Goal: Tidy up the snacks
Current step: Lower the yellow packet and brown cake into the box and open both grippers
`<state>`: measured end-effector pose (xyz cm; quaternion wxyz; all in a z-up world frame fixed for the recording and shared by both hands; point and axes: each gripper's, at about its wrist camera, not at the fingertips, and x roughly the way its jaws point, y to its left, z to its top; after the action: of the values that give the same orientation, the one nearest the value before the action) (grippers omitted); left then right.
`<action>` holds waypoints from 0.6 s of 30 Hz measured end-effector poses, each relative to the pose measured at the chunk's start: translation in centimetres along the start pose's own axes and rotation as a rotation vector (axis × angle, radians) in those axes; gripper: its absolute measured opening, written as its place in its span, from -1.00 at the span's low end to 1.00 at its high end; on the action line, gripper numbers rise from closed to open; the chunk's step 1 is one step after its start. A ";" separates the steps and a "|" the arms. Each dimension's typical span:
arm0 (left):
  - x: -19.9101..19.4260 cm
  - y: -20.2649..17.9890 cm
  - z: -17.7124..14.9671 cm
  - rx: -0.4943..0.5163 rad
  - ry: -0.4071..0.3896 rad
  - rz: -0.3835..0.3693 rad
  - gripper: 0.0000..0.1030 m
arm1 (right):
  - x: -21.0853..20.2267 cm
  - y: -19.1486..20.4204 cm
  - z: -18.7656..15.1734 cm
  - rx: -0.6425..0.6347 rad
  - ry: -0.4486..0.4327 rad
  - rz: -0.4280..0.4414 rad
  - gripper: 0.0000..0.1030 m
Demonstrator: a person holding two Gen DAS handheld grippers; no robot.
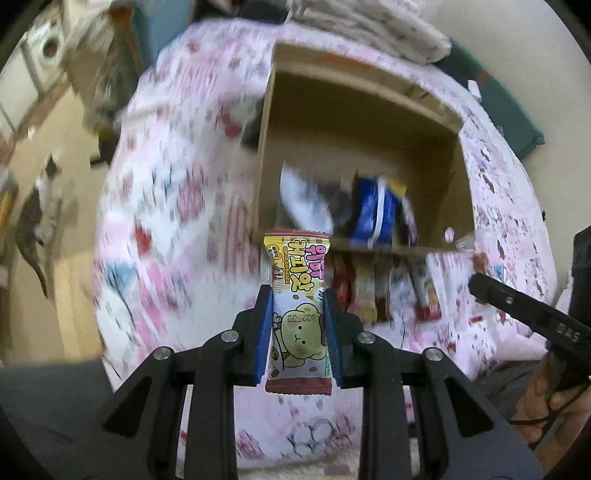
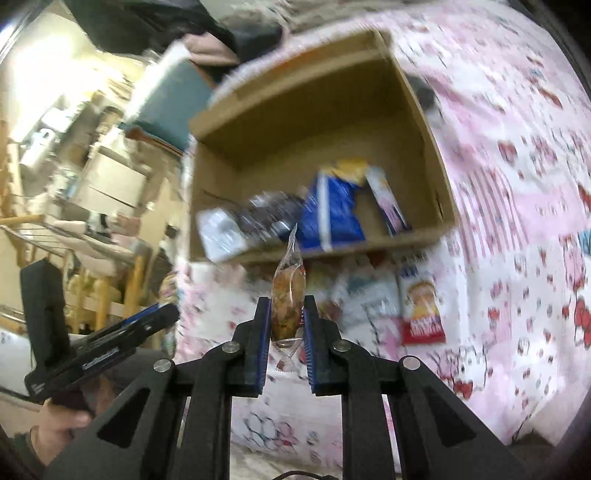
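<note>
My left gripper (image 1: pixel 298 295) is shut on a yellow cookie packet with a bear (image 1: pixel 298 295), held upright above the pink patterned bedspread (image 1: pixel 177 229). My right gripper (image 2: pixel 286 306) is shut on a clear bag of brown snacks (image 2: pixel 286 295). An open cardboard box (image 1: pixel 369 110) lies ahead in both views and also shows in the right wrist view (image 2: pixel 317 122). It holds a blue packet (image 1: pixel 375 210), a white packet (image 1: pixel 303 201) and a dark one. Several loose snack packets (image 1: pixel 391 291) lie on the bedspread by the box's near wall.
The right gripper's body (image 1: pixel 532 314) shows at the right of the left wrist view; the left gripper's body (image 2: pixel 96 347) shows at the left of the right wrist view. A cat (image 1: pixel 37 210) lies on the floor at left. Folded bedding (image 1: pixel 369 26) sits behind the box.
</note>
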<state>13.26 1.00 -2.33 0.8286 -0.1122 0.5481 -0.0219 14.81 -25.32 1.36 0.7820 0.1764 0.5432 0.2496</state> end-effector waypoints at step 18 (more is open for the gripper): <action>4.3 -2.5 9.5 0.098 -0.112 -0.102 -0.56 | 3.1 -4.5 6.2 0.106 -0.144 0.017 -0.66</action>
<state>23.89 -0.54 -2.15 0.8602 -0.1004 0.4927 -0.0844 22.39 -27.24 -1.34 0.8067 0.2394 0.4962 0.2137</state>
